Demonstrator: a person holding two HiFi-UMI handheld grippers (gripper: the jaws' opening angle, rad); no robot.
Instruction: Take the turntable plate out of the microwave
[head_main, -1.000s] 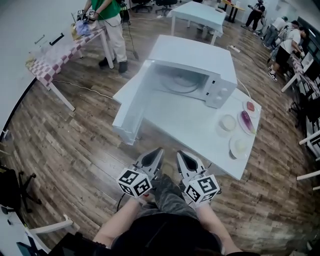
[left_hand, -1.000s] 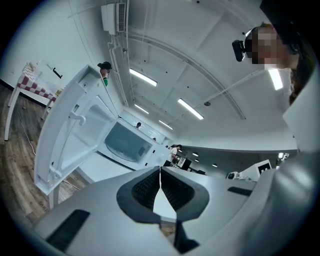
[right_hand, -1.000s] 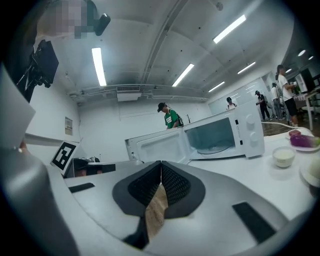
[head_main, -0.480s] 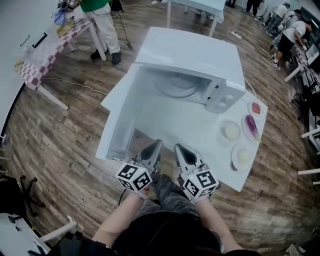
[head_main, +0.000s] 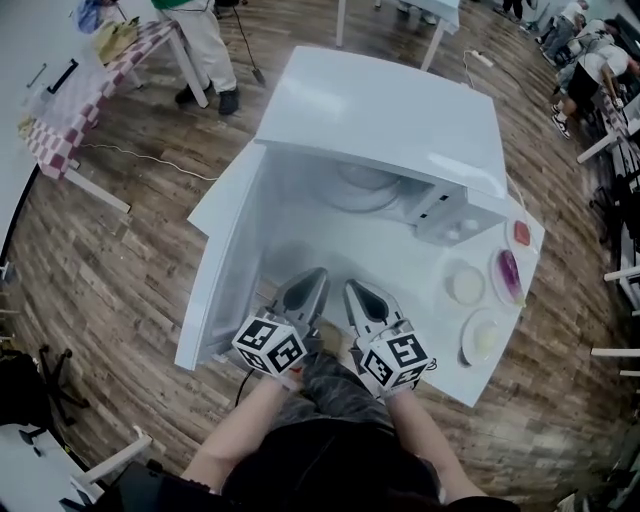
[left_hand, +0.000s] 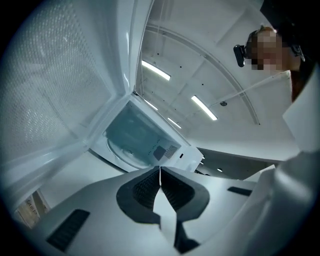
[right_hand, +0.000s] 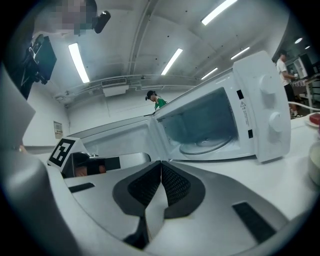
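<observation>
Closest in, the two tools sit side by side over the near edge of the white table (head_main: 400, 265), one in each hand. The left tool (left_hand: 160, 172) is clenched, ribbed pads pressed flat together with nothing between them. Same for the right tool (right_hand: 161, 167): squeezed tight and empty. Neither one touches the table or anything on it.

Just past the tips is the microwave door (head_main: 225, 255), swung wide open to the left. The left tool points along its inner face toward the cavity.

Then the microwave (head_main: 390, 110) itself, one unit, white, with two knobs (right_hand: 276, 120) on its right-hand panel. The turntable plate (right_hand: 207, 144) is inside it, lying flat on the cavity floor — well apart from both tools.

To the right of the microwave there are four dishes on the table:
- a small one with something red (head_main: 521, 233)
- one with something purple (head_main: 508, 275)
- a pale round one (head_main: 465, 285)
- one nearer the table edge with something pale on it (head_main: 482, 337)

Further back on the wooden floor (head_main: 130, 290), a checkered table (head_main: 70, 110) stands at upper left, with a person in green (head_main: 205, 35) beside it. A few more people are off at the far right.
</observation>
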